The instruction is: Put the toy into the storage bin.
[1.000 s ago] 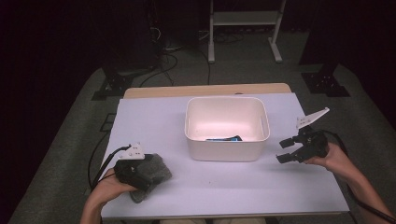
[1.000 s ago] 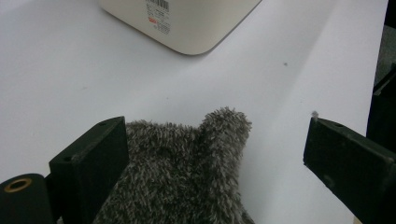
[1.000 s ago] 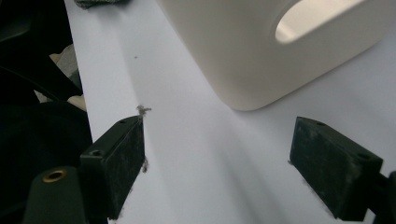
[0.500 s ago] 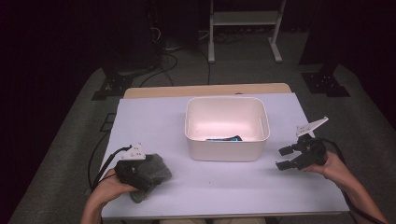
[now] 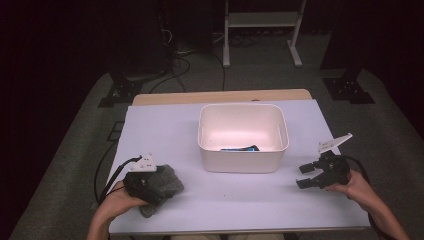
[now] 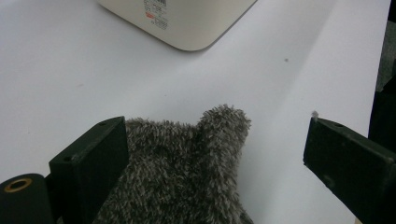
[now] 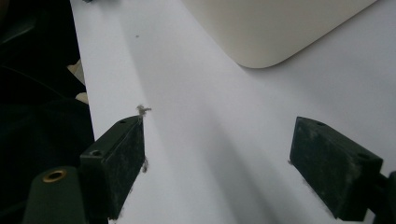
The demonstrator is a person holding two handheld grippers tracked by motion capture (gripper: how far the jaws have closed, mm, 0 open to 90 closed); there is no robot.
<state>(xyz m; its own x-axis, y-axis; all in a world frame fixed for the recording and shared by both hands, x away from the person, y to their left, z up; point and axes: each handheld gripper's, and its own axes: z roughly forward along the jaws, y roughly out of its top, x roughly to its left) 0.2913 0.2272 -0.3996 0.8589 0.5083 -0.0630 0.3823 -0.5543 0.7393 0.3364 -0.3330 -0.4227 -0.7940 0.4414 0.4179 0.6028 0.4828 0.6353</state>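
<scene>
A grey fuzzy cloth item [image 5: 165, 184] lies near the table's front left corner, seen close up as furry fabric [image 6: 187, 168] in the left gripper view. My left gripper [image 6: 217, 154] stands open over it, its jaws wide apart with the fabric lying against the left one. At the front right my right gripper [image 5: 306, 176] is open above bare table, and nothing sits between the jaws [image 7: 217, 163]. A white tub [image 5: 243, 136] stands mid-table with a dark and blue item [image 5: 240, 148] inside.
The tub's rounded corner [image 7: 266, 42] lies ahead of my right gripper, and its labelled wall [image 6: 182, 23] ahead of the left one. The white table top [image 5: 165, 125] ends close to both hands. Dark floor, cables and a metal stand [image 5: 260, 30] lie beyond.
My right gripper has moved back toward the front right of the table and lower. The left gripper stays over the fuzzy cloth.
</scene>
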